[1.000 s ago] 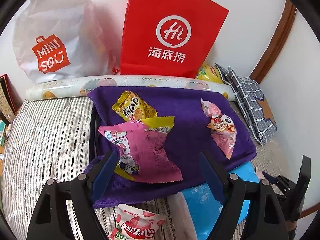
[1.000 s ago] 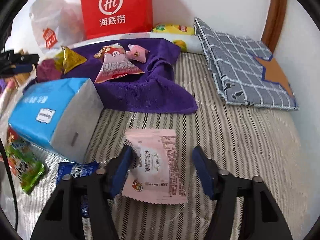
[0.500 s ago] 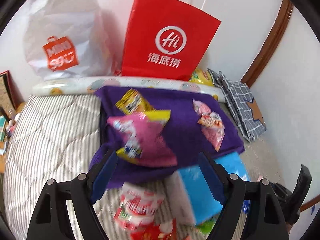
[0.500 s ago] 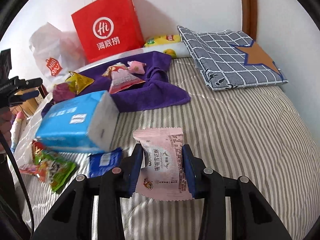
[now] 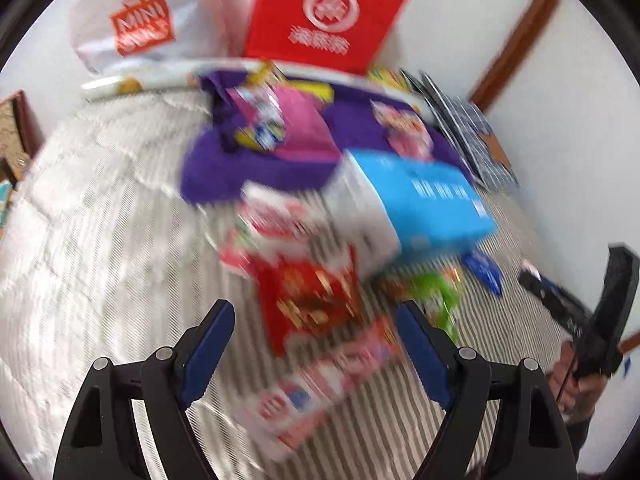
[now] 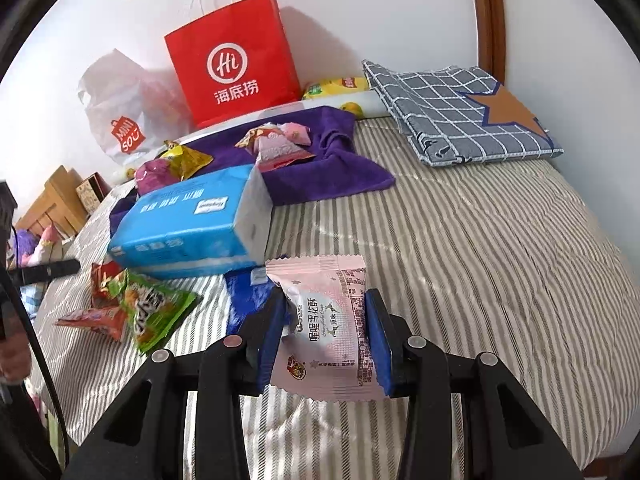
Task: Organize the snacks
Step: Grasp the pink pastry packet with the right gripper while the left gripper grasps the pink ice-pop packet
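Two grippers noted. Right gripper [image 6: 326,336] is clamped on a pink snack packet [image 6: 326,320] — we see both pads pressing its sides, pkt above the striped bedding [image 6: 480,260]. Left gripper [image 5: 316,344] stands wide, nothing held, over a blurred heap of red snack packets [image 5: 312,292]. Blue tissue pack [image 6: 188,228] lies beside; more snacks on the purple towel [image 6: 332,176] beyond.
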